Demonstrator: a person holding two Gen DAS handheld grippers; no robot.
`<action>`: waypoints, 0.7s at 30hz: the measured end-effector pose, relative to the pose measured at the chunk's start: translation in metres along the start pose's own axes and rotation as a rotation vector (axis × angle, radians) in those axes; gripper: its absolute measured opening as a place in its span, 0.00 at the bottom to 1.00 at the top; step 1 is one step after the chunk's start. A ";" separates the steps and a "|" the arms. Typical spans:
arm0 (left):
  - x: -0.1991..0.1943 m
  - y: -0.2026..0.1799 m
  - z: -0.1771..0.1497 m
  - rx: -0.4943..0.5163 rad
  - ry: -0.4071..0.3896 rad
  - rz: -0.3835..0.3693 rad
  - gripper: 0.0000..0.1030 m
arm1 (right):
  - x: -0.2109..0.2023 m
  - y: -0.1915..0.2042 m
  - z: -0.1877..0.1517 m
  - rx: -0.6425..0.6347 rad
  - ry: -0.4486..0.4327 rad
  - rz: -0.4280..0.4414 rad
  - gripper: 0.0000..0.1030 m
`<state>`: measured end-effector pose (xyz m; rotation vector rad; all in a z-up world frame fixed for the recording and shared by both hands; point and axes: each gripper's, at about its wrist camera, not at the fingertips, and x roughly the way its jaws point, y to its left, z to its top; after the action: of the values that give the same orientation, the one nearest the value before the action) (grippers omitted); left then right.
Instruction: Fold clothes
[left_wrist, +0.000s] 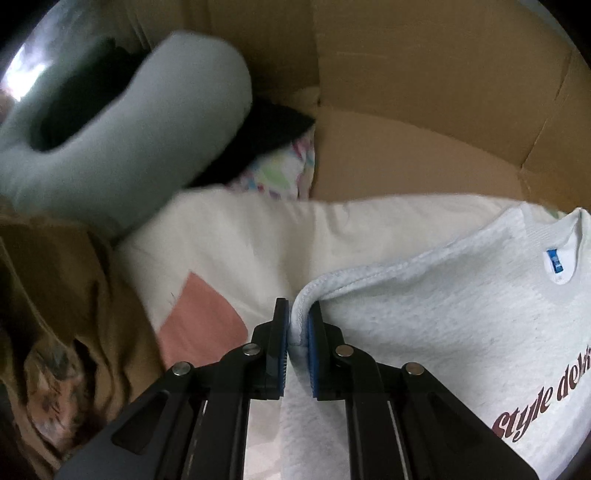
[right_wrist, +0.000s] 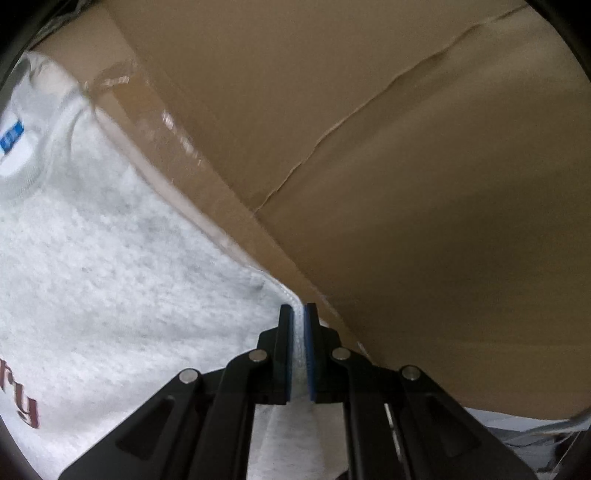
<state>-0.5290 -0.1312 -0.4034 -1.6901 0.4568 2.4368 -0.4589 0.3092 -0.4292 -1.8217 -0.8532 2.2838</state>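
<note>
Fleecy heather-grey sweatshirt (left_wrist: 443, 332), stitched hem

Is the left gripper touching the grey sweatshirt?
Touching. The left wrist view shows the left gripper shut on the folded edge of the grey sweatshirt, with both blue pads pressing the cloth.

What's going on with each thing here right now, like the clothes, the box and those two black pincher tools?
Left gripper: jaws shut on a folded edge of the grey sweatshirt.
Right gripper: jaws shut on another edge of it, beside the cardboard box wall.
Grey sweatshirt: print side up, collar showing.
Cardboard box: open, clothes inside.
Cream garment: lying under the sweatshirt.
Brown garment: crumpled.
</note>
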 end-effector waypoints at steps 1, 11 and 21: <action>0.006 -0.001 -0.001 0.002 0.030 -0.008 0.09 | 0.000 0.000 0.000 0.012 0.001 0.004 0.05; 0.019 -0.013 0.006 -0.022 0.099 0.025 0.10 | 0.000 0.012 -0.008 0.001 0.004 0.015 0.10; -0.019 -0.016 0.007 -0.030 0.048 -0.007 0.31 | -0.060 -0.010 -0.044 0.098 -0.074 0.144 0.18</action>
<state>-0.5233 -0.1127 -0.3859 -1.7620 0.4210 2.4152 -0.4039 0.3093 -0.3775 -1.8222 -0.6254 2.4455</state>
